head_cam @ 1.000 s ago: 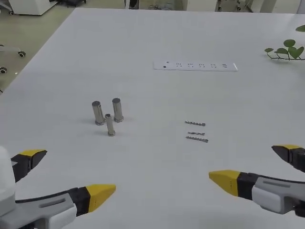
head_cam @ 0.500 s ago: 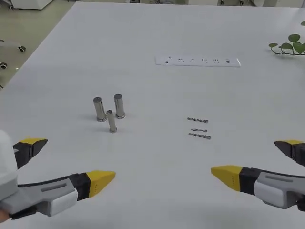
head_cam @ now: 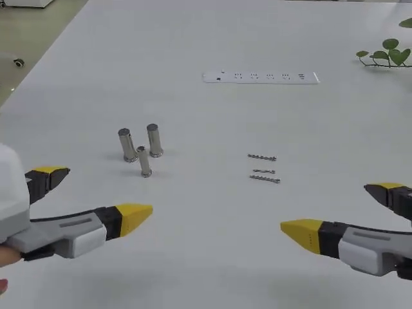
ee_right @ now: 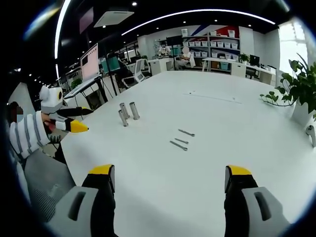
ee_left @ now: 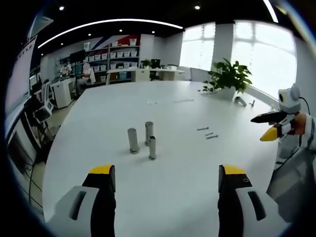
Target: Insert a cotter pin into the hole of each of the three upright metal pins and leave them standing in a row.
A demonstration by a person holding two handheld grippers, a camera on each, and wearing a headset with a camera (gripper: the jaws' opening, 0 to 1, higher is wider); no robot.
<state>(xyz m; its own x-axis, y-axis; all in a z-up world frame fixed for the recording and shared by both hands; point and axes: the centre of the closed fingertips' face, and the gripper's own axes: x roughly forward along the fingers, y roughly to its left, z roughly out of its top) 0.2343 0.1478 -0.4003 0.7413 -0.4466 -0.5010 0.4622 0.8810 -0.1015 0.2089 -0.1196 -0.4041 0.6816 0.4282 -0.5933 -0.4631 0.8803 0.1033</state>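
Observation:
Three upright metal pins (head_cam: 140,150) stand clustered on the white table, left of centre; they also appear as a group of metal pins (ee_left: 143,139) and metal pins (ee_right: 126,113). Three thin cotter pins (head_cam: 262,168) lie flat to their right, also seen as cotter pins (ee_left: 207,132) and cotter pins (ee_right: 180,139). My left gripper (head_cam: 96,193) hovers open near the table's front left, short of the metal pins, holding nothing. My right gripper (head_cam: 341,212) hovers open at the front right, nearer than the cotter pins, also holding nothing.
A white power strip (head_cam: 261,78) lies further back on the table. A potted plant's leaves (head_cam: 385,56) reach in at the back right edge. Office desks and shelves stand beyond the table (head_cam: 206,38).
The head camera has tilted, so everything sits slightly higher in the picture. Both grippers stay open and have risen a little in the frame; the pins have not moved on the table.

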